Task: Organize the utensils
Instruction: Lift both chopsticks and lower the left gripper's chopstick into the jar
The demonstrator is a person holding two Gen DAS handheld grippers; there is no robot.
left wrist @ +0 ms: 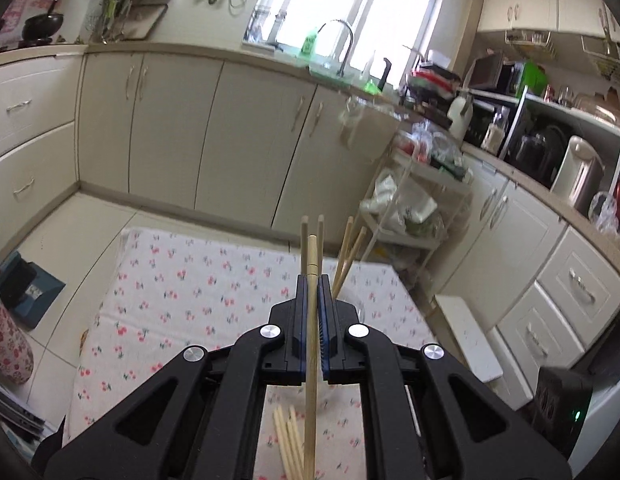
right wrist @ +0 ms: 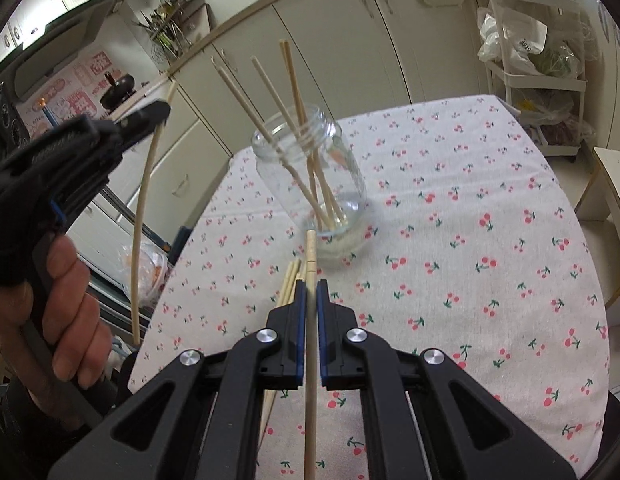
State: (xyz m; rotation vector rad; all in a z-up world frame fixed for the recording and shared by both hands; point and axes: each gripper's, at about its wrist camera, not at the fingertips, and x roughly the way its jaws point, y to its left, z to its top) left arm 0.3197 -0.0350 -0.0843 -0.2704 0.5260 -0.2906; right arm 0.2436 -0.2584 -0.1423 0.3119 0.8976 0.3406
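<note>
Bamboo all round: in the left wrist view your left gripper has its fingers clenched on one chopstick, which runs up between the blue pads and pokes out past the tips, its lower end passing under the gripper body. Beyond the tips more chopstick ends stick up, leaning right; the jar holding them is hidden behind the fingers here. Loose chopsticks lie on the cherry-print cloth covering the counter, seen through the gap under the gripper. Kitchen cabinets fill the background. In the right wrist view your right gripper is likewise clamped on a single chopstick, held along the fingers with its end reaching just short of the glass jar. That jar stands upright on the cloth near the far left part of the counter, with several chopsticks inside, fanned out and leaning left. A small bundle of loose chopsticks lies on the cloth just left of the right fingers, partly under them. At the left edge your hand grips the left gripper's handle; its held chopstick hangs off the counter's left side, well apart from the jar.
</note>
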